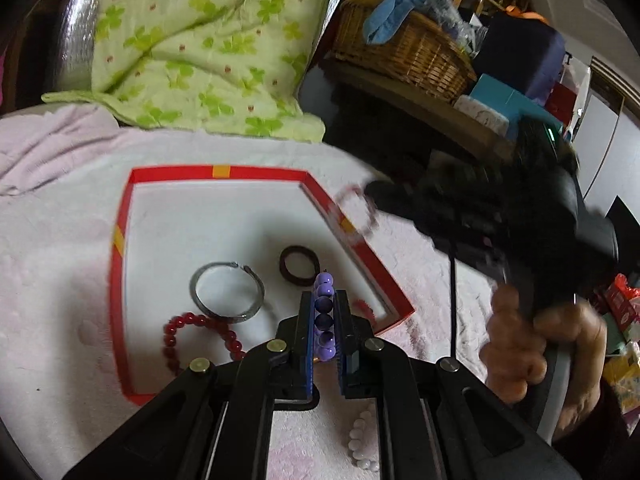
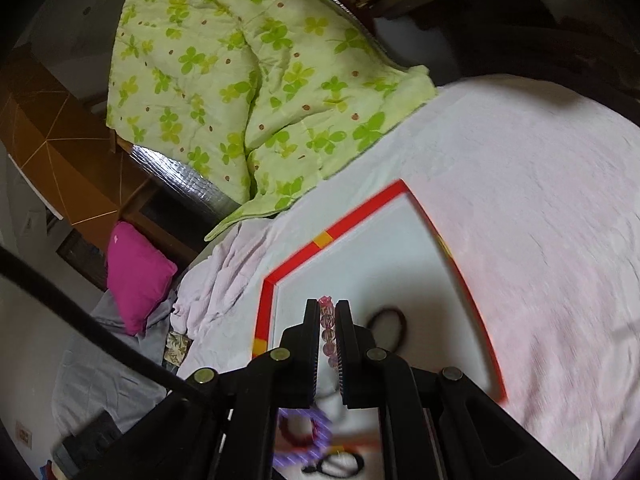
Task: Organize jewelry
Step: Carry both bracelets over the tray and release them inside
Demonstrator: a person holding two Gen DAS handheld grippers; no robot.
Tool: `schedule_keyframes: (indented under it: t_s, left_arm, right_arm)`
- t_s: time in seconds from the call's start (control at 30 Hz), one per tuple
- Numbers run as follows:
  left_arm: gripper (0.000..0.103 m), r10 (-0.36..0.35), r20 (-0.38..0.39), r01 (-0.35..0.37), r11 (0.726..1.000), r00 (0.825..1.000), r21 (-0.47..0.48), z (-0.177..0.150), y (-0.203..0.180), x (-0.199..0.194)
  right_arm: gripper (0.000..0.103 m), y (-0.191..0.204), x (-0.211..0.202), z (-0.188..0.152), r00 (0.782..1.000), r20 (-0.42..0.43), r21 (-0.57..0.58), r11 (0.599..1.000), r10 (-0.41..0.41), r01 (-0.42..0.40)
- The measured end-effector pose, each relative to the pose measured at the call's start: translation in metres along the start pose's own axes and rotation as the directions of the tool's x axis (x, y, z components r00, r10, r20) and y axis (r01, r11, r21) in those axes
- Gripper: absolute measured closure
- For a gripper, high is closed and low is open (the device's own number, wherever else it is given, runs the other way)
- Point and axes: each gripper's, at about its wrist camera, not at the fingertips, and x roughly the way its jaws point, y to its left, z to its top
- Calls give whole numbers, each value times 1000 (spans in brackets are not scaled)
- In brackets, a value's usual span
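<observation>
A red-rimmed white tray (image 1: pixel 120 240) lies on a pink blanket. In it lie a silver bangle (image 1: pixel 227 292), a dark brown ring band (image 1: pixel 299 265) and a red bead bracelet (image 1: pixel 188 324). My left gripper (image 1: pixel 324 312) is shut on a purple bead bracelet (image 1: pixel 324 292) above the tray's near right part. My right gripper (image 2: pixel 329 320) is shut on a pink crystal bead bracelet (image 2: pixel 328 326) above the tray (image 2: pixel 300 258); in the left wrist view the right gripper (image 1: pixel 368 192) hangs over the tray's right rim, blurred, with the pink bracelet (image 1: pixel 356 212).
A white bead bracelet (image 1: pixel 360 440) lies on the blanket under my left gripper. A green clover quilt (image 1: pixel 200 40) lies behind the tray. A wicker basket (image 1: pixel 404 52) and boxes stand at the back right. A magenta pillow (image 2: pixel 136 272) lies at left.
</observation>
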Motion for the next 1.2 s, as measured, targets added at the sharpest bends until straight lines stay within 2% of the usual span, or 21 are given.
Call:
schedule_keyframes:
  t_s: [0.27,0.4,0.47,0.5,0.53,0.57,0.6,0.63,0.7,0.73,0.87,1.03,1.1,1.2]
  left_arm:
    - [93,-1,-82,1,1000,997,-2,-2,4,28]
    - [93,65,-102,-60,997,993,55,-4,1,35]
    - [91,75,-106,-69,995,992,66,-3,1,34]
    - [84,76,-103,-70,995,992,66,-2,3,32]
    - [72,85,-93,-80,995,992,63,-1,4,28]
    - [66,97,-80,-92,994,992,61,0,6,24]
    - [58,112,-56,-109,992,992,59,1,8,17]
    - [56,120,-44,-117,991,992,58,1,9,13]
    - [55,137,-25,-136,990,990,40,4,15,3]
    - [52,150,-17,-150,988,988,30,4,17,-1]
    - [44,259,11,-259,966,966,-10,5,31,-20]
    - [36,397,26,-396,918,918,-16,-5,41,-47]
    - [35,428,15,-428,904,903,-5,-6,43,-49]
    - [35,459,-9,-459,888,888,22,-14,43,-58]
  right_arm:
    - [94,2,76,19,987,-161,9,1000,7,-6]
    - [94,3,102,17,979,-203,3,1000,-8,9]
    - [91,1,112,16,977,-210,-1,999,-37,38]
    - [91,-1,114,16,977,-206,-3,998,-57,57]
    - [91,-2,114,16,977,-202,-1,998,-69,70]
    - [90,-6,112,18,978,-195,8,997,-78,81]
    - [86,-7,110,20,979,-188,15,996,-82,87]
    - [79,-10,106,22,980,-177,25,995,-86,92]
    - [55,-12,92,24,985,-149,32,995,-90,96]
    - [54,-11,86,25,986,-137,24,995,-94,98]
    - [54,-8,54,20,987,-113,-30,993,-117,114]
    - [53,-12,3,8,980,-53,-90,979,-190,184]
    - [46,-12,-14,1,976,-29,-120,970,-218,213]
    - [46,-18,-39,-13,974,-17,-130,966,-228,224]
